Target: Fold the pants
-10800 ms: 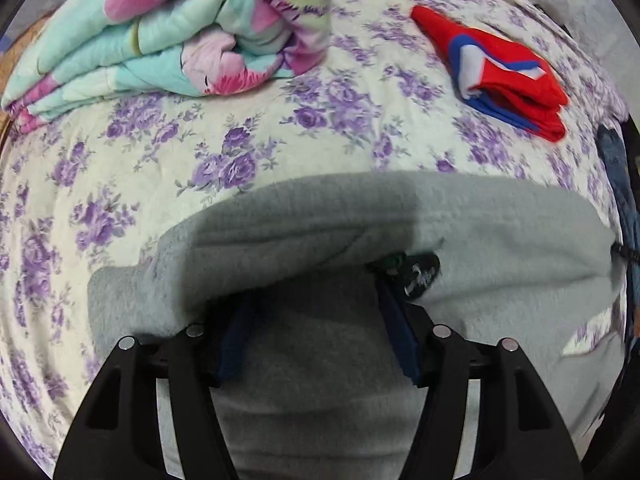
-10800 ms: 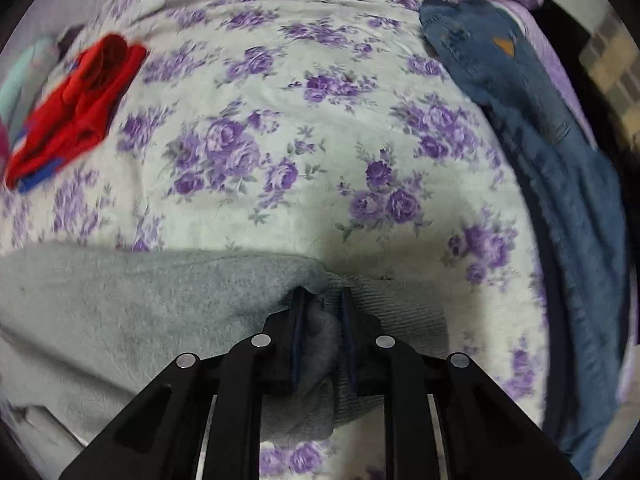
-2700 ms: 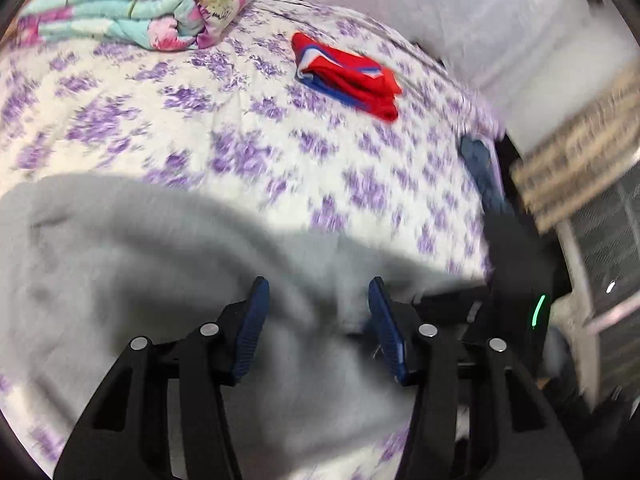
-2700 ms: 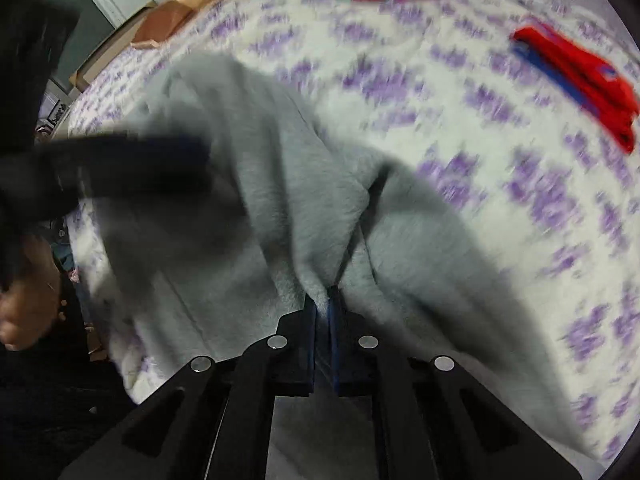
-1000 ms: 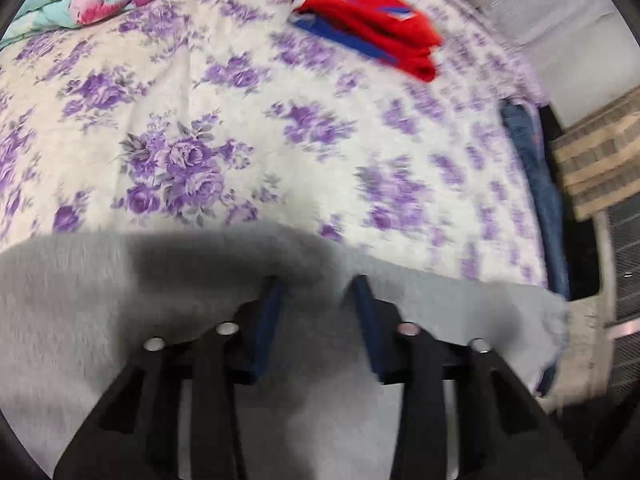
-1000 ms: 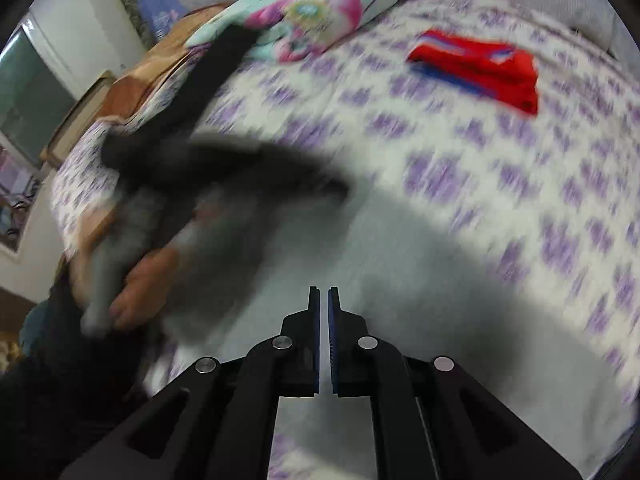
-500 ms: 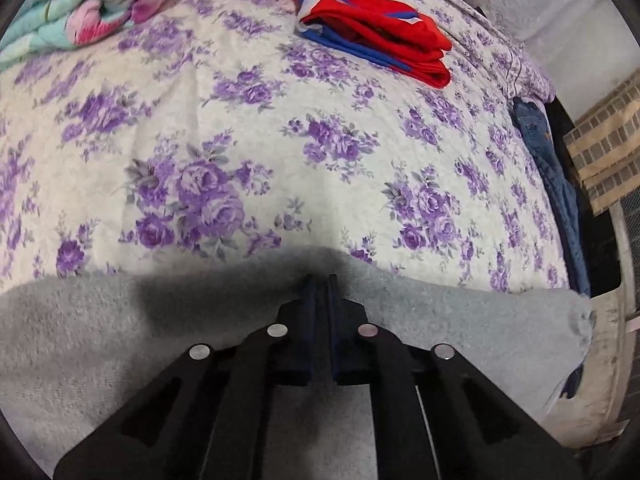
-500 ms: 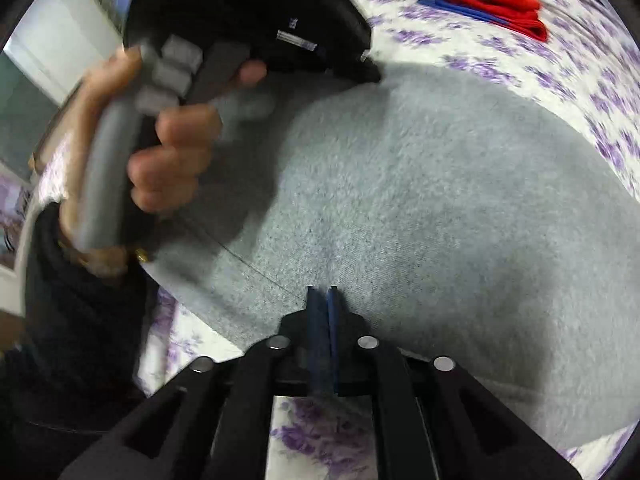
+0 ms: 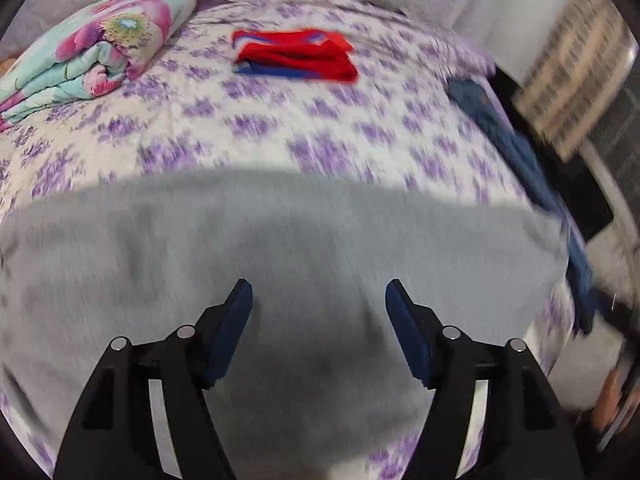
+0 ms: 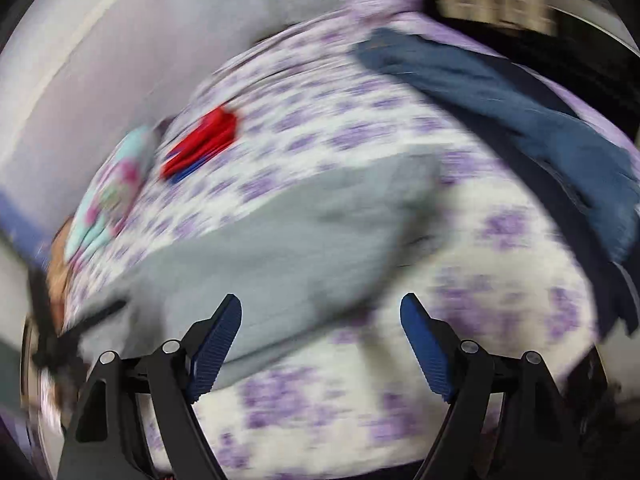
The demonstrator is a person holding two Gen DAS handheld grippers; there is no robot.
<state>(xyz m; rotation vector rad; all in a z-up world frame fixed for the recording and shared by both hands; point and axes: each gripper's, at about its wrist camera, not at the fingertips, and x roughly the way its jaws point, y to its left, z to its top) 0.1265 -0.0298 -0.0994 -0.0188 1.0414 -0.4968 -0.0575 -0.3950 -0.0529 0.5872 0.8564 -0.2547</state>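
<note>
The grey pants (image 9: pixel 280 232) lie folded flat as a wide band across the near part of the flowered bed (image 9: pixel 280 128). My left gripper (image 9: pixel 319 300) is open and empty just above them. In the right wrist view the grey pants (image 10: pixel 288 236) lie ahead and to the left. My right gripper (image 10: pixel 321 312) is open and empty over their near edge and the bedspread (image 10: pixel 500 272). Both views are blurred by motion.
A folded red and blue garment (image 9: pixel 296 60) lies at the far middle of the bed. A rolled floral quilt (image 9: pixel 92 48) sits at the far left. Blue jeans (image 9: pixel 516 148) hang along the right edge, also in the right wrist view (image 10: pixel 520 112). A wall lies behind.
Both grippers were shut half a second ago and are now open. Both have pulled back from the grey pants, and the right wrist view has swung to face the bed's right side.
</note>
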